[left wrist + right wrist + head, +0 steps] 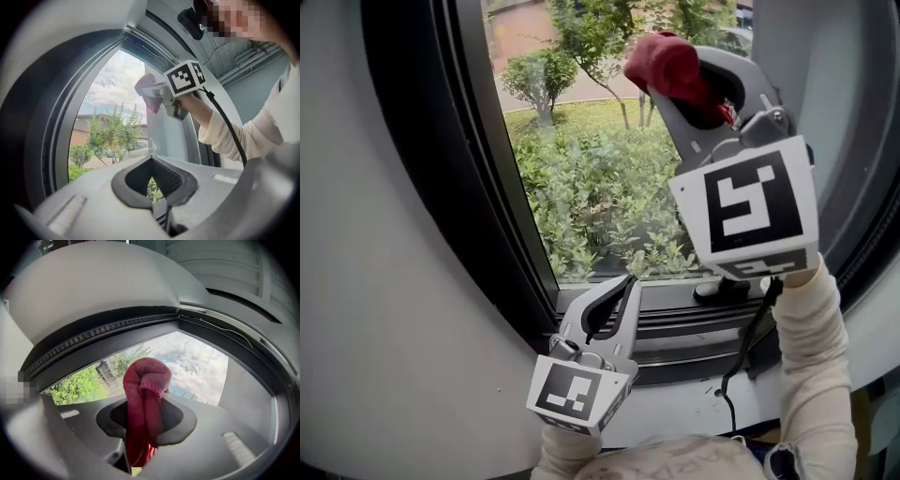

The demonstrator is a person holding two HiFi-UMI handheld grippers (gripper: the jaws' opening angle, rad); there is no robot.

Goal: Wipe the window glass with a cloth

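Observation:
A red cloth (668, 64) is bunched between the jaws of my right gripper (680, 75), which is raised against the upper part of the window glass (591, 169). In the right gripper view the cloth (145, 385) pokes out past the jaws of that gripper (145, 425) toward the glass (197, 364). My left gripper (626, 286) hangs low by the bottom window track, shut and holding nothing. In the left gripper view its jaws (153, 190) are closed, with the right gripper (157, 96) and cloth (144, 86) up ahead on the pane.
A thick black window frame (478, 187) borders the glass on the left, with a ribbed sill track (694, 328) below. A black cable (748, 352) runs down from the right gripper over the white ledge (675, 412). Shrubs stand outside.

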